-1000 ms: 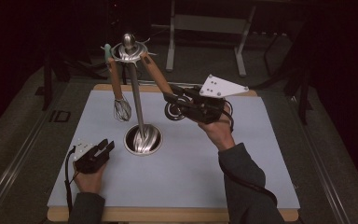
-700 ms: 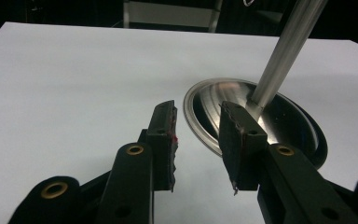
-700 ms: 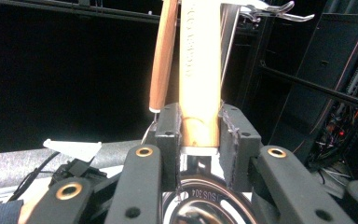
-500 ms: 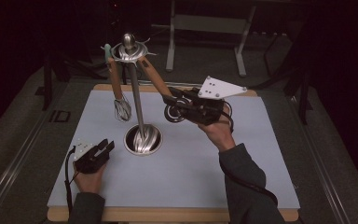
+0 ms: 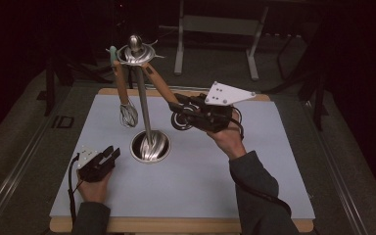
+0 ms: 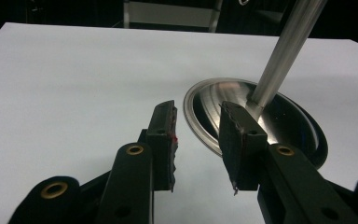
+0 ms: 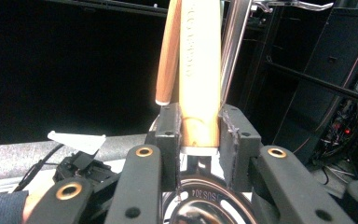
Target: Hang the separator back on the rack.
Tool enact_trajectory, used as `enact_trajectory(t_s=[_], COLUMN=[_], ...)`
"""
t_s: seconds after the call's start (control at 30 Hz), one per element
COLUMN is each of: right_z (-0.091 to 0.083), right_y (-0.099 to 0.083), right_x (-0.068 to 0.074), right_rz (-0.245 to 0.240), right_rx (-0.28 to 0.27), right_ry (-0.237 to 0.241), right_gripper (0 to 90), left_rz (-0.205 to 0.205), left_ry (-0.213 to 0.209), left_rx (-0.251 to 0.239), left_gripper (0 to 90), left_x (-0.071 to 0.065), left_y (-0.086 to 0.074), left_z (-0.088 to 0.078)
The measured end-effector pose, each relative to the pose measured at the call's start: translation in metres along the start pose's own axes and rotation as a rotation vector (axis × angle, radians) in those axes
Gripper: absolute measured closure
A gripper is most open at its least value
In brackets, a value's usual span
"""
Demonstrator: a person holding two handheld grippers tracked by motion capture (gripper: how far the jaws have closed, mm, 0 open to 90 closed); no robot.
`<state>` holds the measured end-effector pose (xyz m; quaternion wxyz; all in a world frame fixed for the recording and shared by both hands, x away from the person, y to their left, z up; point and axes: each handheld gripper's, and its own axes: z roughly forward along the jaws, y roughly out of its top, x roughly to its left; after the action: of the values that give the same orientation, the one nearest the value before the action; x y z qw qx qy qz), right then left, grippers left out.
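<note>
One metal stand (image 5: 143, 105) rises from a round steel base (image 5: 150, 147) near the middle of the counter (image 5: 254, 186), and two wooden-handled utensils hang from the ring at its top. One is a whisk (image 5: 127, 113), hanging straight down on the left of the pole. The other is a tool with a round steel head (image 5: 181, 120), swung out to the right and tilted.

Two claws are at work. The right claw (image 5: 183, 105) is closed on the wooden handle (image 7: 199, 79) of the tilted tool, just above its steel head, to the right of the pole and raised off the counter. The left claw (image 5: 111, 152) rests on the counter at the near left, its jaws parted and empty, pointing at the steel base just beside it.

The pole stands between the whisk and the held tool; the whisk's handle hangs close behind the gripped one in the right gripper view, which also shows the pads pressing both sides of the wood and lettering stamped on the steel head below. The left gripper view shows the base's dished surface (image 6: 214, 105) and the gap between the open pads (image 6: 165, 135). The high view shows the whole stand and a metal frame beyond the far edge of the counter.
</note>
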<state>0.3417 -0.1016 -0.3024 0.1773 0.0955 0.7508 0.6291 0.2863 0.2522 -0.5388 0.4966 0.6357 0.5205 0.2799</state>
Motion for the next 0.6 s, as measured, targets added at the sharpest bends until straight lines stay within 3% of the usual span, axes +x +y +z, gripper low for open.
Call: enact_trajectory(t_s=[0.6], right_z=[0.0030], right_y=[-0.0004], right_x=[0.0017], right_rz=[-0.012], right_rx=[0.014], right_ry=[0.007], right_gripper=[70.9], left_rz=[-0.001], left_ry=[0.000], left_rx=[-0.001], left_gripper=[67.2], left_x=[0.0001], left_y=[0.0000], left_z=[-0.0002])
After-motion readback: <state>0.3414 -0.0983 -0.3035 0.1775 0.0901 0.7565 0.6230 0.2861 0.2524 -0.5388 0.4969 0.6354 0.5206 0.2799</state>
